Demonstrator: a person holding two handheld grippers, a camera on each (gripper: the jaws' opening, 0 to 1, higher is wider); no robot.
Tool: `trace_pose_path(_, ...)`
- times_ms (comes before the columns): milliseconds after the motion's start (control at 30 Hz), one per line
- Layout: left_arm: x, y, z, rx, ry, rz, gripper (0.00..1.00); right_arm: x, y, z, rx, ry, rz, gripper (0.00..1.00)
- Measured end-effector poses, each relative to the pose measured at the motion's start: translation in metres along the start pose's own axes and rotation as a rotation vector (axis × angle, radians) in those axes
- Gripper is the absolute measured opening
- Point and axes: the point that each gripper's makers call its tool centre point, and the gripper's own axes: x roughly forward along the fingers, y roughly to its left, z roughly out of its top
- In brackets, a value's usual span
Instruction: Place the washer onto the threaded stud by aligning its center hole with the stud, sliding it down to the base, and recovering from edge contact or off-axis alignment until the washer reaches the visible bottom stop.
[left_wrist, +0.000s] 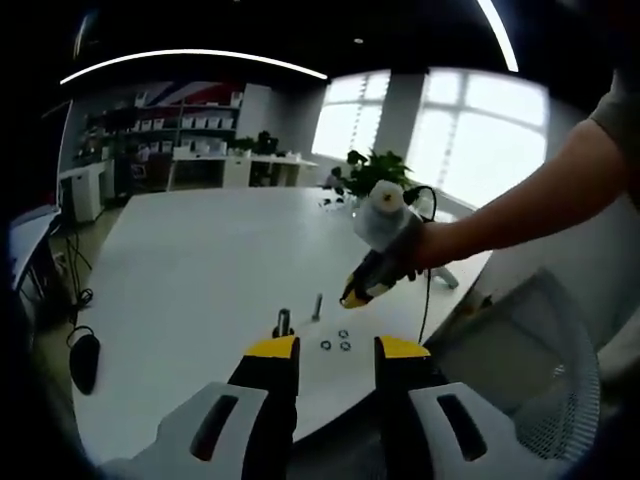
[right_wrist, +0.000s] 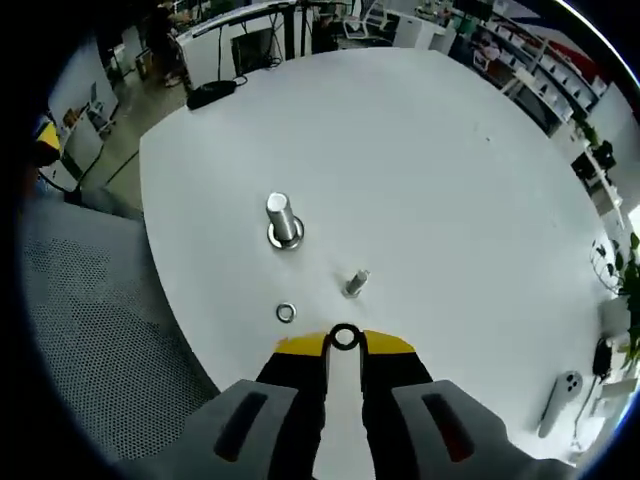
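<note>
At the lower centre of the right gripper view, the right gripper (right_wrist: 344, 345) has its yellow-tipped jaws clenched on a washer (right_wrist: 344, 337). Just above, on the white bench (right_wrist: 450, 150), stands a small threaded stud (right_wrist: 355, 283), with a larger bolt (right_wrist: 283, 220) up and to the left and a spare washer (right_wrist: 286, 313) left of the jaws. Low in the left gripper view, the left gripper (left_wrist: 337, 347) hangs released over three washers (left_wrist: 338, 342).
</note>
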Motion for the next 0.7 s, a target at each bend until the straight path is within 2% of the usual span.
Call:
trace_pose_path(267,0.0,0.0,0.0,-0.002,-0.001,0.003,0.28,0.005,-0.001,0.024,-0.049,-0.005,-0.003,0.13)
trace_pose_path(433,0.0,0.0,0.001,-0.001,-0.004,0.003,0.28,0.013,-0.003,0.024,-0.092,0.018,-0.011,0.13)
trace_pose_path(700,0.0,0.0,0.0,-0.002,-0.003,0.003,0.28,0.019,-0.009,0.02,-0.094,0.043,-0.018,0.13)
